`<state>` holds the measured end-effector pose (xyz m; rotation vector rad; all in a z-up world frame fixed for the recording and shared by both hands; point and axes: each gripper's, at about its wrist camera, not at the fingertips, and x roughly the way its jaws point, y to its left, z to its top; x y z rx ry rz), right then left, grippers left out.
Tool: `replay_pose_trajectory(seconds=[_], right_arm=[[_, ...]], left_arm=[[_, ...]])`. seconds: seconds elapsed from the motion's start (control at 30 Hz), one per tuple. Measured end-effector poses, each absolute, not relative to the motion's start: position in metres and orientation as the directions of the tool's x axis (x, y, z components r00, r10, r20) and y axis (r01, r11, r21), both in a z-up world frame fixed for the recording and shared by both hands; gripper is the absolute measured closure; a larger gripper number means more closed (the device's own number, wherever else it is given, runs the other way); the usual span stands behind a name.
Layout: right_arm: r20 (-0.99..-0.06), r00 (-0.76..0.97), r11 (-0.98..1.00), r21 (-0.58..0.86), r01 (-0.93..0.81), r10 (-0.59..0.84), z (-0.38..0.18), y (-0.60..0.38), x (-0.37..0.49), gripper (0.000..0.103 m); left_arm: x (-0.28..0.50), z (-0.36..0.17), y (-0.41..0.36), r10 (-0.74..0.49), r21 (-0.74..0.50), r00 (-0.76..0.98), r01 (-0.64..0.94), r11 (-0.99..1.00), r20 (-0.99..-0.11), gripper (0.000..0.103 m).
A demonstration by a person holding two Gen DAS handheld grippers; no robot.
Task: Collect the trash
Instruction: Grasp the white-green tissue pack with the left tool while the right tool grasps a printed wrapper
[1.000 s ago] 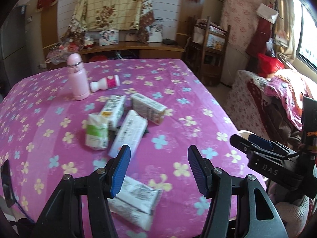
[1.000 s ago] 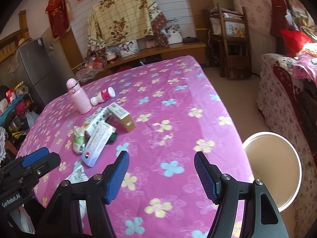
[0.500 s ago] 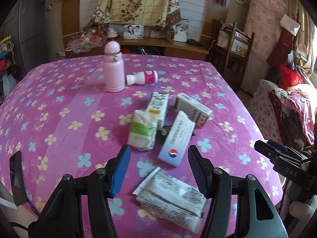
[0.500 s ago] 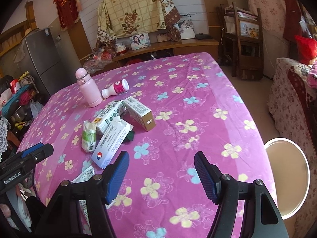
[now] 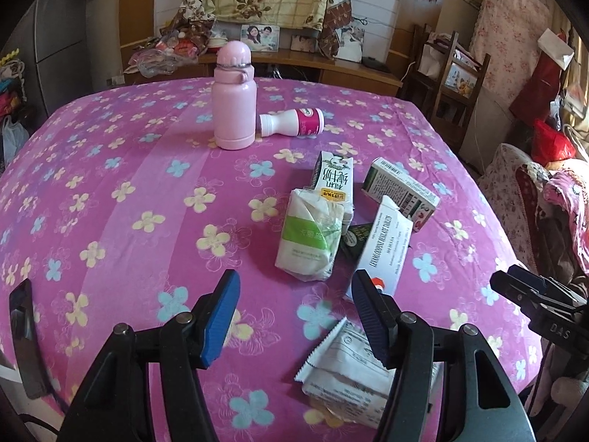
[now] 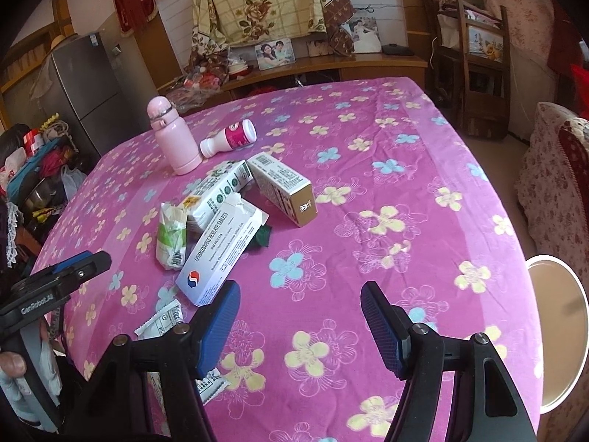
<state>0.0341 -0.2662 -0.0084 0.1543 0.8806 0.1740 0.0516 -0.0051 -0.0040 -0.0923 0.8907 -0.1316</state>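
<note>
Trash lies in a cluster on the pink flowered tablecloth (image 5: 121, 169): a green-and-white tissue pack (image 5: 309, 235), a milk carton (image 5: 333, 180), a white tablet box (image 5: 384, 246), a printed box (image 5: 401, 193) and a crumpled white wrapper (image 5: 349, 368). My left gripper (image 5: 294, 294) hovers just short of the tissue pack. Its jaws are opening and only cloth shows between them; the wrapper lies under the right finger. My right gripper (image 6: 300, 294) stands open over bare cloth, right of the tablet box (image 6: 221, 254) and wrapper (image 6: 162, 320).
A pink flask (image 5: 235, 99) stands upright at the back, with a small white bottle (image 5: 292, 122) lying beside it. A phone (image 5: 22, 335) rests at the table's left edge. A round white-rimmed container (image 6: 556, 331) sits on the floor at the right, near a sofa.
My left gripper has swung left and lower, so the trash now sits right of centre and the wrapper under its right finger. My right gripper has come closer over the table.
</note>
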Motion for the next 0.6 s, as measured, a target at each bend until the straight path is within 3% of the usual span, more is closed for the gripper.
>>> replay_pose_trajectory(seconds=[0.27,0.6], right_arm=[[-0.758,0.603,0.968,0.216,-0.129,0.249,-0.017,-0.262,0.064,0.031],[-0.771,0.570,0.959,0.223,-0.176,0.284,-0.024,-0.252,0.110,0.031]], left_arm=[[0.082,-0.024,-0.011,-0.214,-0.197,0.592,0.095,0.976,-0.777,0.037],[0.117,-0.047,-0.022,-0.198,-0.152,0.560,0.129,0.980,-0.805,0.033]])
